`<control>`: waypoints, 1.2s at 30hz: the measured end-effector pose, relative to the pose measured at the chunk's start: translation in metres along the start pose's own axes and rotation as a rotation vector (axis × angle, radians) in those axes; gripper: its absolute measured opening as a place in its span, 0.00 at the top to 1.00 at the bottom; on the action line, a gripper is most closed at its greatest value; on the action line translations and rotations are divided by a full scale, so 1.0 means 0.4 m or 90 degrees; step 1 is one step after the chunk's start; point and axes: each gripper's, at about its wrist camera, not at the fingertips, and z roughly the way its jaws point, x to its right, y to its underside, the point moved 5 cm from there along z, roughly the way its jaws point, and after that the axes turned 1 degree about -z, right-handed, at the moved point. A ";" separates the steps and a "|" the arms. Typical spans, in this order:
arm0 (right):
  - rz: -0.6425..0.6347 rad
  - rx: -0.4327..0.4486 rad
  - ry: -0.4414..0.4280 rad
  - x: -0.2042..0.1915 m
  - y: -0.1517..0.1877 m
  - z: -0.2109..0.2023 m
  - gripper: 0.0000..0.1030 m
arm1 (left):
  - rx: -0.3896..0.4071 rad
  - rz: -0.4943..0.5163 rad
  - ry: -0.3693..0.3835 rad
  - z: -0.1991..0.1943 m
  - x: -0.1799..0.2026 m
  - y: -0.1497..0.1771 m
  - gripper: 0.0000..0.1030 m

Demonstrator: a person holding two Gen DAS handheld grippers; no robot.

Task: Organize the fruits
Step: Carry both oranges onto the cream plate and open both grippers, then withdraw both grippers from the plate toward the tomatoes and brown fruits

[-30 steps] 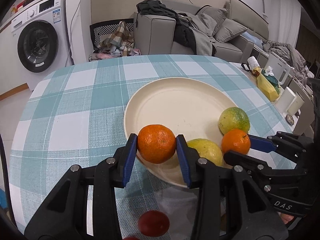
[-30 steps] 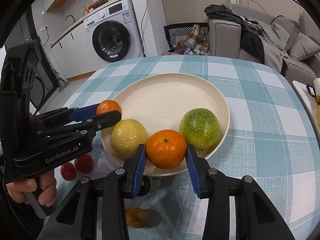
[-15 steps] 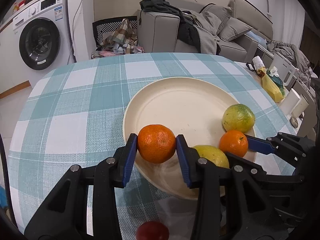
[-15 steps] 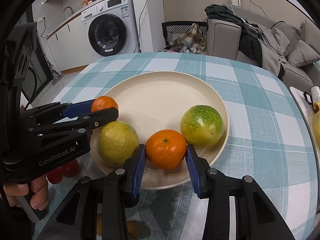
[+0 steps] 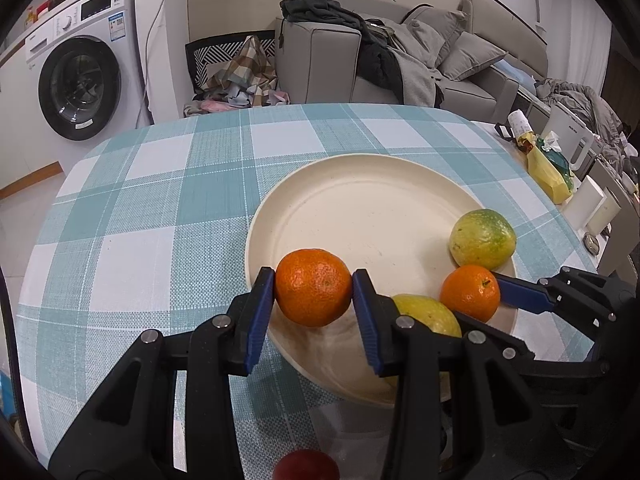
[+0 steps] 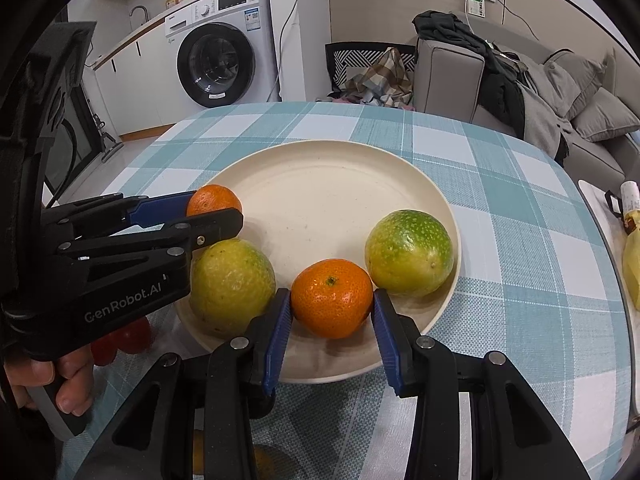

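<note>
While the left hand-held gripper [image 5: 313,294] pinches a tangerine [image 5: 313,287] between its blue pads just over the near left rim of the plate [image 5: 360,216], the right hand-held gripper [image 6: 331,311] pinches a second tangerine [image 6: 331,298] at the plate's near edge; whether either fruit rests on the plate I cannot tell. Only the right wrist view shows the person's hand [image 6: 48,380] around the left tool's grip, and red fruits [image 6: 128,336] lying on the desk [image 6: 520,280] beside it. The left wrist view alone shows a yellow bag [image 5: 550,172] and white containers off to the right. Two round, speckled yellow-green fruits sit on the plate: one [image 6: 232,284] close by the left tool, the other [image 6: 408,254] just beside the second tangerine. Both tangerines have dimpled, glossy skin. The plate is round, cream and matte. A woven teal-and-white checked cloth covers the round desk. Beyond stand a washing machine [image 6: 222,64] and a grey sofa [image 5: 400,64] heaped with clothes.
</note>
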 end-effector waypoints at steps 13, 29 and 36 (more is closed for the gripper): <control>-0.028 0.024 0.011 -0.019 -0.002 -0.036 0.51 | 0.008 0.013 -0.011 0.001 -0.005 -0.006 0.59; -0.027 0.092 -0.014 -0.031 0.018 -0.134 0.02 | 0.068 0.011 0.001 -0.160 -0.037 0.049 0.01; 0.009 0.094 -0.048 0.002 0.042 -0.165 0.00 | 0.079 0.015 -0.017 -0.252 -0.059 0.115 0.01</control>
